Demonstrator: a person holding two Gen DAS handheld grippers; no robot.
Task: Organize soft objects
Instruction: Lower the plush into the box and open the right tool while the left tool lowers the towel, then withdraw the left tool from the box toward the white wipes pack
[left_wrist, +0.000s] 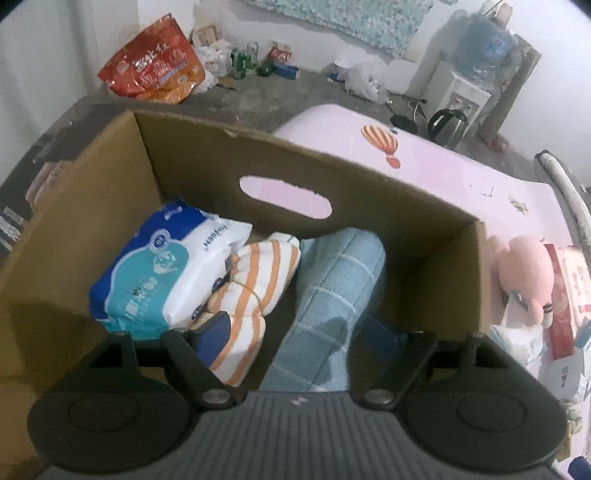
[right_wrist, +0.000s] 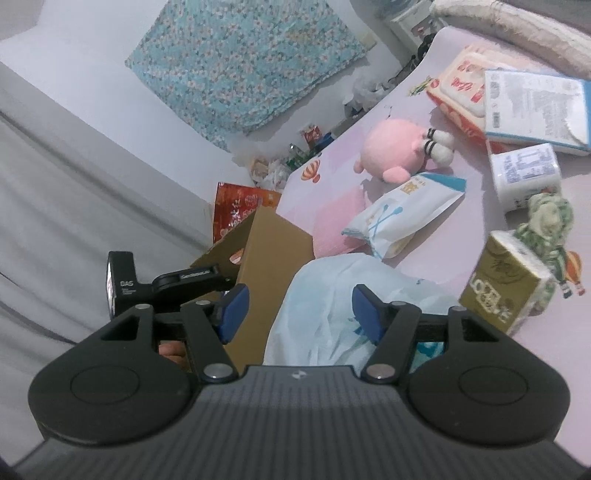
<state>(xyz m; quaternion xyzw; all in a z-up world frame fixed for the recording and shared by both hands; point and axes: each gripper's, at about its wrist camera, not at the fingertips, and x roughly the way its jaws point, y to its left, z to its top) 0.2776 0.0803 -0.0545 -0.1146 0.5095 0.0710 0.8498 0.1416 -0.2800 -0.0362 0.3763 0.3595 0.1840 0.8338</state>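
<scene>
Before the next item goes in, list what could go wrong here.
1. The left gripper is open down inside the cardboard box, over the blue towel; lifting out, a finger might snag it.
2. The right gripper straddles a white plastic bag; thin film may slip when pinched.

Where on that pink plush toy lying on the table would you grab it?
Grip the pink plush toy across its round body, coming down from above: it lies on the pink table with open space around it, and its small limbs look too slight to hold.
</scene>
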